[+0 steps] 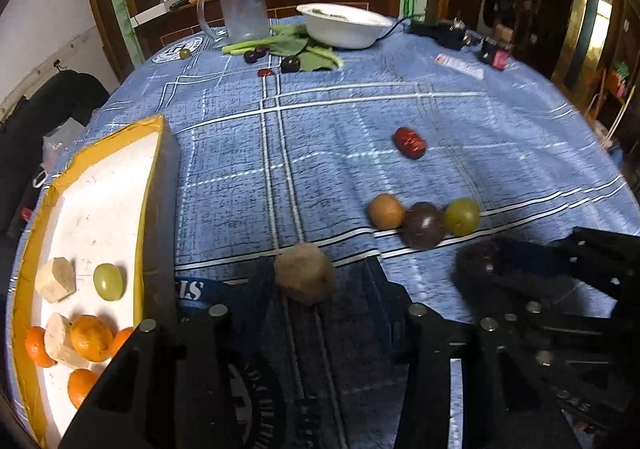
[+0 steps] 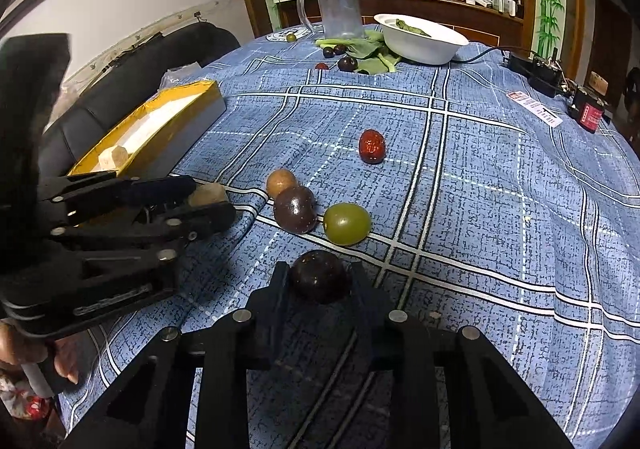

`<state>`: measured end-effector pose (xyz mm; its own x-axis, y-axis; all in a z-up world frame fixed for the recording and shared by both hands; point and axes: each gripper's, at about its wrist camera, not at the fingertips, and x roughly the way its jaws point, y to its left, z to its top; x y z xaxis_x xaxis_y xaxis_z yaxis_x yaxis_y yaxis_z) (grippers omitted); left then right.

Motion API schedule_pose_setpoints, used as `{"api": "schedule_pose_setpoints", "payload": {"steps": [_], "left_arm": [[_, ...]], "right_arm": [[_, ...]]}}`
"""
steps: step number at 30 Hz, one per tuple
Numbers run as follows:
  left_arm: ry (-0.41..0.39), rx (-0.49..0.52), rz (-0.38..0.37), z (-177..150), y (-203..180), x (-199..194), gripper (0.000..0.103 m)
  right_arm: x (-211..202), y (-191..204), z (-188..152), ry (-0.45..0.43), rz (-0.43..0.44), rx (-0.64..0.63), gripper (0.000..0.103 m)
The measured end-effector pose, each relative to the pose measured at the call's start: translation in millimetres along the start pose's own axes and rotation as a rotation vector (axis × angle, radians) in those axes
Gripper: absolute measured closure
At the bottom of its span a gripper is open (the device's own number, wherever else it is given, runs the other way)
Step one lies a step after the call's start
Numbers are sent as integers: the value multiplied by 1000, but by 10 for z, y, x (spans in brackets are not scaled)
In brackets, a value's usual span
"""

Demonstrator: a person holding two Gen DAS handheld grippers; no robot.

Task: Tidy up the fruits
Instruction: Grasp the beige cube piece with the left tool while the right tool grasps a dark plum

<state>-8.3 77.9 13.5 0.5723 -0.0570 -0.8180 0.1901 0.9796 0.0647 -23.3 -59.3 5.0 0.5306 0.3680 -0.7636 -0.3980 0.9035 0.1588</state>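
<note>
My left gripper (image 1: pixel 306 277) is shut on a tan chunk (image 1: pixel 305 277), held just right of the yellow-rimmed foam tray (image 1: pixel 154 153); it also shows in the right wrist view (image 2: pixel 212 205). The tray holds tan chunks (image 1: pixel 56 279), a green grape (image 1: pixel 108 281) and several oranges (image 1: pixel 91 337). My right gripper (image 2: pixel 318 279) is shut on a dark purple fruit (image 2: pixel 319 275). On the blue cloth lie a brown fruit (image 2: pixel 281 181), a purple fruit (image 2: pixel 295 208), a green grape (image 2: pixel 346 223) and a red date (image 2: pixel 371 146).
At the far side stand a glass mug (image 2: pixel 339 8) and a white bowl (image 2: pixel 420 37) on green leaves, with small dark fruits (image 2: pixel 347 63) beside them. A black device with cable (image 2: pixel 536 75) sits far right. A black chair (image 2: pixel 132 69) is left of the table.
</note>
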Motion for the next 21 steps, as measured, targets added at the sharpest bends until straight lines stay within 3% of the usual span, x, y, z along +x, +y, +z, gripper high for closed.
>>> {"api": "schedule_pose_setpoints", "payload": {"steps": [5, 8, 11, 16, 21], "left_arm": [[10, 13, 30, -22, 2, 45, 60], [-2, -24, 59, -13, 78, 28, 79], [-11, -98, -4, 6, 198, -8, 79], [-68, -129, -26, 22, 186, -225, 79], [-152, -200, -74, -26, 309, -631, 79]], "right_arm": [[-10, -4, -4, 2, 5, 5, 71], [-15, -5, -4, 1, 6, 8, 72], [-26, -17, -14, -2, 11, 19, 74], [-57, -31, -27, -6, 14, 33, 74], [-157, -75, -33, -36, 94, 78, 74]]}}
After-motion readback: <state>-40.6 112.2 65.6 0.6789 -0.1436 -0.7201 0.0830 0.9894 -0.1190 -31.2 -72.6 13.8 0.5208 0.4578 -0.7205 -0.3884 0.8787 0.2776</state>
